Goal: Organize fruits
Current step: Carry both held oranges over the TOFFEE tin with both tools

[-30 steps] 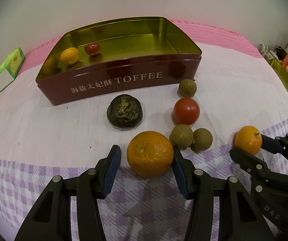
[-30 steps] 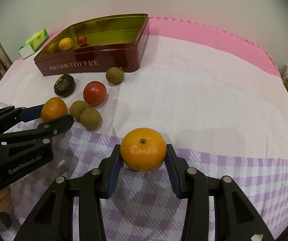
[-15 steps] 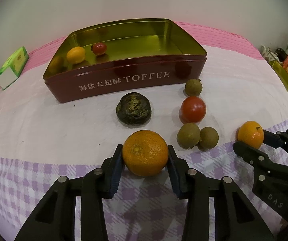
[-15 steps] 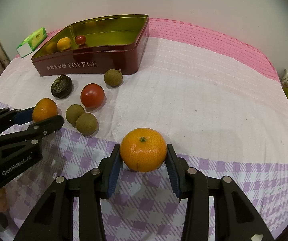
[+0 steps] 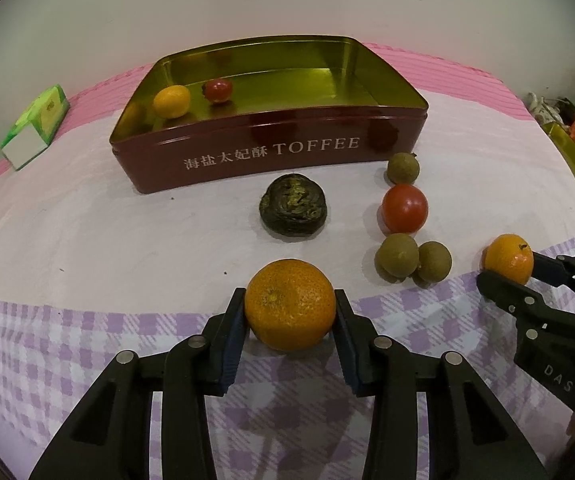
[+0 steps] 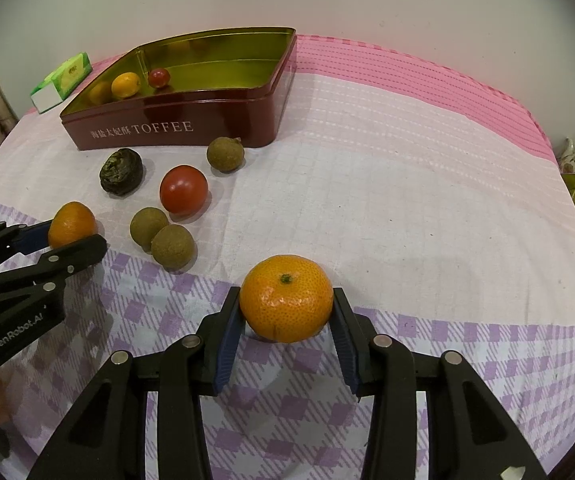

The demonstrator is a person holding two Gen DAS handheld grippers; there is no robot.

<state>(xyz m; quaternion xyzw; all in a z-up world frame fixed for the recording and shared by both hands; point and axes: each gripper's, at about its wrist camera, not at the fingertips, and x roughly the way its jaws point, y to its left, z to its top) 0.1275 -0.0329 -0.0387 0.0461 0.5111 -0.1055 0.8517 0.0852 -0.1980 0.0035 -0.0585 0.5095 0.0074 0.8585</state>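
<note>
Now your left hand-held gripper (image 5: 290,318) and right hand-held gripper (image 6: 286,314) each clench one of two mandarins (image 5: 289,304) on the tabletop (image 6: 407,184); three longans (image 6: 172,246), one tomato (image 6: 183,189) lie loose; toffee tin (image 5: 271,152) holds two fruits.

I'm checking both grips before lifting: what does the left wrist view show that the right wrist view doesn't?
Only the left wrist view: both pads of the left gripper pressed on the left orange. Its jaws have just been closing on it.
Only the right wrist view: both pads of the right gripper pressed on the right orange.
Both: the tin holding two small fruits, five loose fruits in front of it, the green box, and the other gripper seen side-on with its orange.
</note>
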